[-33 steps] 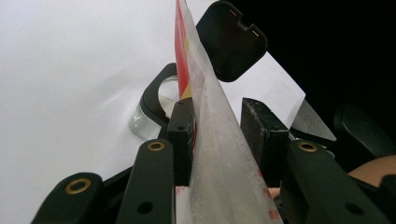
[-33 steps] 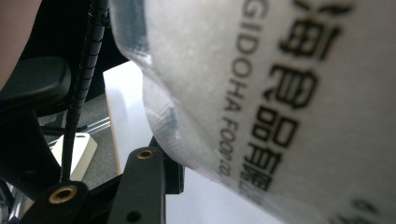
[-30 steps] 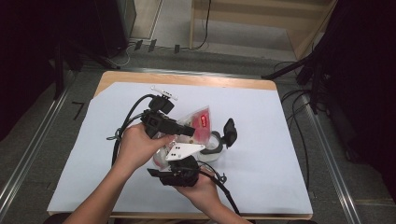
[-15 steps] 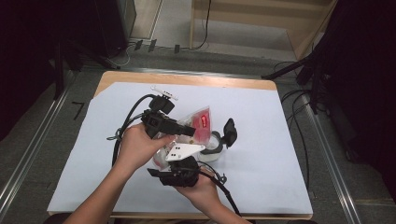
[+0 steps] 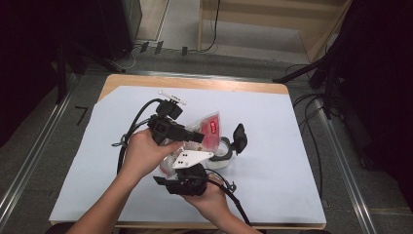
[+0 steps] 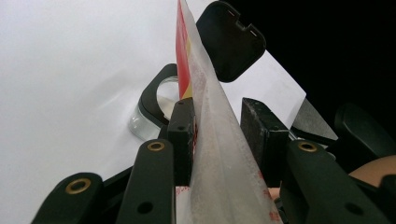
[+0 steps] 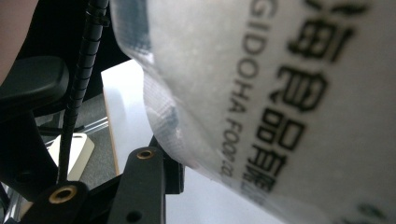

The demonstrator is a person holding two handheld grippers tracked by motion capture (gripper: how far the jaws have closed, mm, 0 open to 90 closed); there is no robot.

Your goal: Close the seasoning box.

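At the centre of the high view, a clear plastic pouch [image 5: 207, 131] with a red label hung over an open jar [image 5: 225, 150] on the desk [image 5: 292, 146]. The left gripper [image 6: 219, 126] had the pouch between its fingers [image 6: 182, 135], seemingly pinched. The right gripper [image 5: 187, 181] met its lower part; whether it gripped could not be told. Thin, limp and slippery, the film was best held at its stiffer sealed edge.
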